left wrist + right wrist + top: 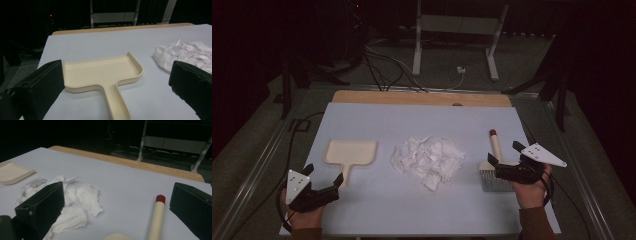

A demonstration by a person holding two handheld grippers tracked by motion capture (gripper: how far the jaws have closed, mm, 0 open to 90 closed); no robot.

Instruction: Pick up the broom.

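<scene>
**Cream dustpan and brush on desk, both hand-held grippers open and empty**

Left hand-held gripper [323, 186] sits at the near left of the desk [362, 120], jaws spread wide with nothing between them. In the left gripper view the cream dustpan [102, 71] lies flat just ahead, its handle running back between the two jaws without touching either.

Right hand-held gripper [501, 159] is at the near right, jaws likewise wide apart and holding nothing. It hovers over the brush [495, 165]; whether it touches the brush head cannot be told. In the right gripper view the brush's pale, red-tipped handle [157, 218] lies between the jaws, clear of both.

Crumpled white paper scraps [428, 159] are heaped mid-desk, between dustpan and brush, apart from each.
</scene>
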